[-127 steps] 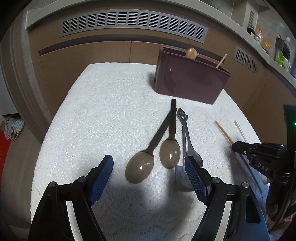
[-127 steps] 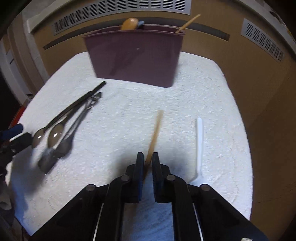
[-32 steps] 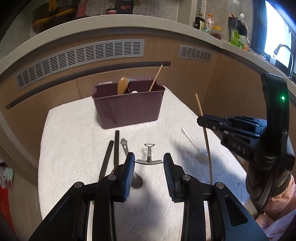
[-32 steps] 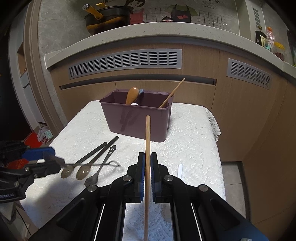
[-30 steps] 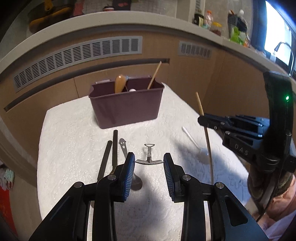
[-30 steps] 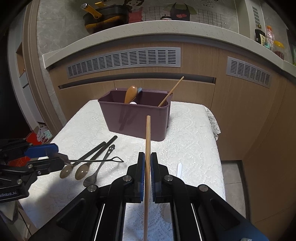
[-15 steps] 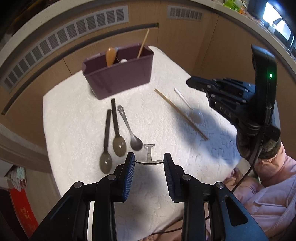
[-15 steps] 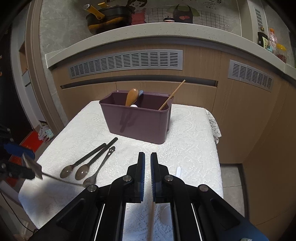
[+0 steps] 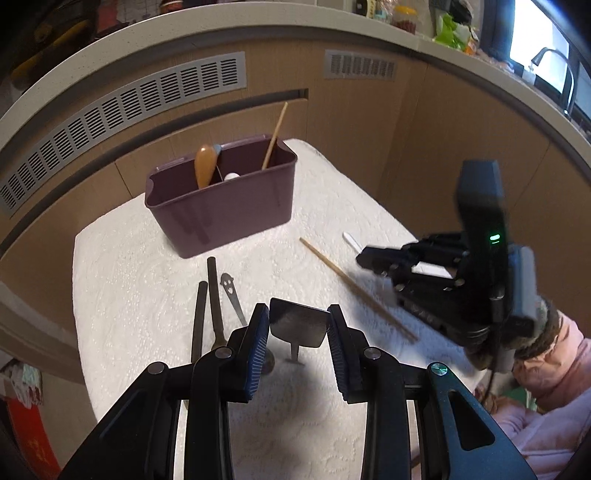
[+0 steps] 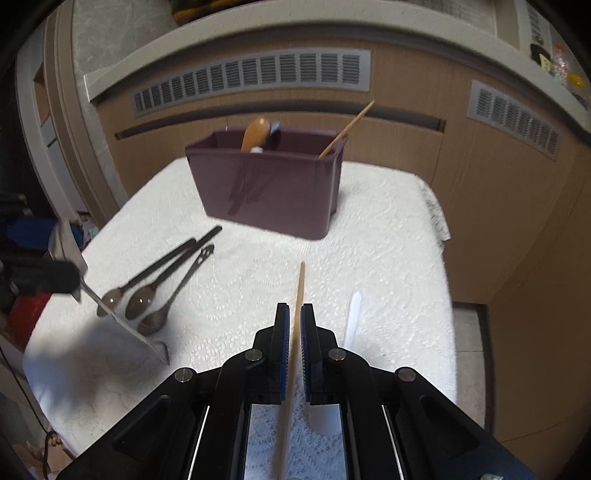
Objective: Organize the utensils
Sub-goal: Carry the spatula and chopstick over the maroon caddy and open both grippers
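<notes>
Place: we take this for a home kitchen
Counter: we see a pale curved countertop [image 9: 229,44] over wood-fronted cabinets [image 10: 487,206]; slotted vent grilles [image 10: 255,79] sit in the panels
Sink side: we note a tap [image 9: 554,70] by a bright window; jars and bottles [image 9: 402,18] stand on the counter
Table: we see a white lace-patterned cloth [image 10: 369,258]; a purple utensil caddy [image 10: 269,192] stands on it with spoons [image 10: 147,291] lying near
</notes>
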Demonstrator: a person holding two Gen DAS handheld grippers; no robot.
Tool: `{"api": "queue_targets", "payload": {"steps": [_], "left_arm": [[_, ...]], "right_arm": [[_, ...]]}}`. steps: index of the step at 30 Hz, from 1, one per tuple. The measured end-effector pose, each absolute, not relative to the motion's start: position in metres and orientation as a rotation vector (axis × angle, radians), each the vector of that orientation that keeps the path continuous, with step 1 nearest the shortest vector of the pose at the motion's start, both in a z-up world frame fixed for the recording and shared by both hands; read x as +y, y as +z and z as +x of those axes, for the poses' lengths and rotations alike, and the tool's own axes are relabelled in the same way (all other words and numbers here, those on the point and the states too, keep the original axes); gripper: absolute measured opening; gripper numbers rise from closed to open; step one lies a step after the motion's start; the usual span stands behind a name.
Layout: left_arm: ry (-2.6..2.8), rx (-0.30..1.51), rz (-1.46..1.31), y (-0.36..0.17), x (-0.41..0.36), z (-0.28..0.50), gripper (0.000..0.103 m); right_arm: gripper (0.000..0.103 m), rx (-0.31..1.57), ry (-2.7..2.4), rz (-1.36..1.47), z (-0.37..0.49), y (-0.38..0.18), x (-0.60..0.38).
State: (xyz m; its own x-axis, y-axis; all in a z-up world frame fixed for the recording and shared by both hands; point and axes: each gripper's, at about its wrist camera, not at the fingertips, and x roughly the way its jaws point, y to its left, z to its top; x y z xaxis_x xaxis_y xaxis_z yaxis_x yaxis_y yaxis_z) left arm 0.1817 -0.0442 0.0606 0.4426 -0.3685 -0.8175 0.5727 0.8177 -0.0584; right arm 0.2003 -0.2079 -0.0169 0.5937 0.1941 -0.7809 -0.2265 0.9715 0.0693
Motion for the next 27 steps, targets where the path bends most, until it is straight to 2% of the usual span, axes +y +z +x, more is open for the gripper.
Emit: {"api": "queue_targets", "payload": {"steps": [2,6,9,11,12,14,20,27], "left_arm": [[-0.583,0.913,0.215,0.061,-0.040,0.181,0.032],[-0.576,0.866,0.171,0.064,-0.033,0.181,0.032],[-0.575,0.865,0.144,0.065,-0.027,0.183,0.032],[-0.565,0.873,0.142,0.063,-0.024,0.184,0.032],[-0.560,0.878,0.139,0.062,-0.022,0.185,0.032],[-0.555,0.882,0.128,0.061,-0.020,0.185,0.032],[-0.546,0.843,0.084,0.079,-0.009,0.181,0.032],[-0.510,0.641,0.063,0.158,0.004,0.204,0.032]], "right_arm": [[0.007,0.938,0.248,-0.024,0.212,-0.029,-0.207],[0.018,1.002,0.226,-0.051,0.238,-0.056,-0.196],[0.018,1.019,0.205,-0.082,0.246,-0.068,-0.190],[0.014,1.013,0.197,-0.097,0.245,-0.067,-0.187],[0.005,1.004,0.195,-0.105,0.241,-0.065,-0.186],[0.005,0.969,0.193,-0.104,0.233,-0.057,-0.186],[0.005,0.837,0.218,0.005,0.208,-0.002,-0.200],[0.005,0.457,0.220,0.027,0.205,0.140,-0.209]]}}
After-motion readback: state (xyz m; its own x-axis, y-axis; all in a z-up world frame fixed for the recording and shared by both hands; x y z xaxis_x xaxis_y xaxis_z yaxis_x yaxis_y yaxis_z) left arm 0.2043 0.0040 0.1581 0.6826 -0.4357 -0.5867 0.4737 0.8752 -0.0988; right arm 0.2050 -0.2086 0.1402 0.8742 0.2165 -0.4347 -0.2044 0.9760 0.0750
